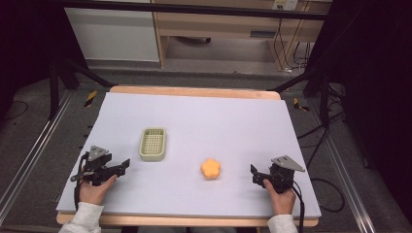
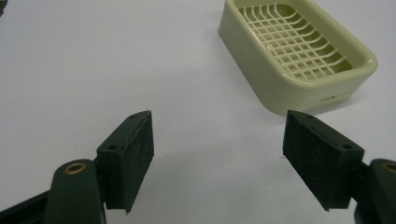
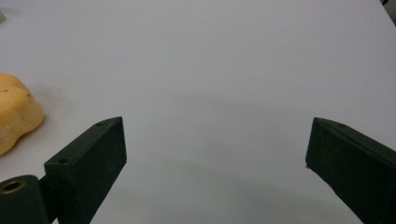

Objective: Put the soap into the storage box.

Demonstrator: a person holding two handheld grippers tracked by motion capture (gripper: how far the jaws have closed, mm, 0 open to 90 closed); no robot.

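Nearest the person, both hands rest at the front edge of the table (image 1: pixel 194 109), each holding a gripper low over the pale surface and empty. The right gripper (image 1: pixel 256 175) sits at the front right with its jaws spread wide and pointing left toward the orange soap (image 1: pixel 211 168), which lies just beyond its tips, well forward of centre; in the right gripper view the soap (image 3: pixel 14 116) sits off to the left of the gap, not between the pads. It looks like a small flower-shaped bar — probably light, firm rather than squashy, with a smooth waxy skin that could slip under a hard pinch. The lobed outline suggests gripping across two opposite hollows, low on its sides, so the pads seat instead of riding on the rounded bumps; the wrist would need to swing left to line up. The left gripper (image 1: pixel 116 167) at the front left is likewise wide open, angled right and slightly away. Farther back stands the pale green soap dish (image 1: pixel 153 143), just past the left jaws, with its slotted grid facing up — in the left gripper view the soap dish (image 2: pixel 299 51) lies ahead and to the right. It appears to be rigid, light plastic that could slide if nudged.
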